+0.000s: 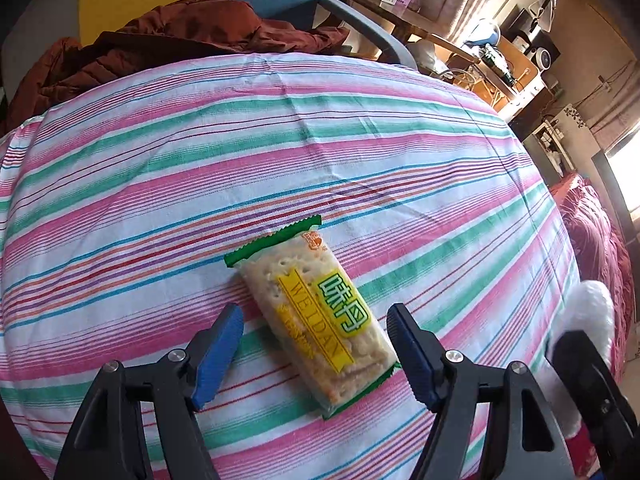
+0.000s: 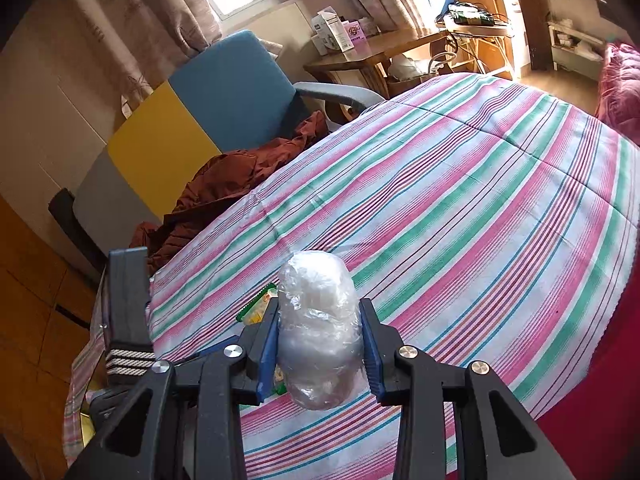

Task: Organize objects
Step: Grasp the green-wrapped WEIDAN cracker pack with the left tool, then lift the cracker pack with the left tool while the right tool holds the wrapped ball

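Observation:
A cracker packet (image 1: 320, 320) with green ends and a yellow label lies flat on the striped bedcover (image 1: 200, 160). My left gripper (image 1: 316, 320) stands open, its blue fingertips on either side of the packet's near half without touching it. In the right wrist view my right gripper (image 2: 318, 320) is shut on a clear plastic-wrapped bundle (image 2: 318, 332), held upright above the bedcover (image 2: 480, 200). A corner of the cracker packet (image 2: 256, 308) peeks out behind the left finger. At the right edge of the left wrist view the other gripper's black body (image 1: 592, 384) shows beside something white.
A brown jacket (image 1: 168, 40) lies heaped at the bedcover's far edge against a blue and yellow chair (image 2: 192, 108). A wooden desk with boxes (image 2: 344, 36) stands beyond. A red blanket (image 1: 596, 232) borders the cover on the right.

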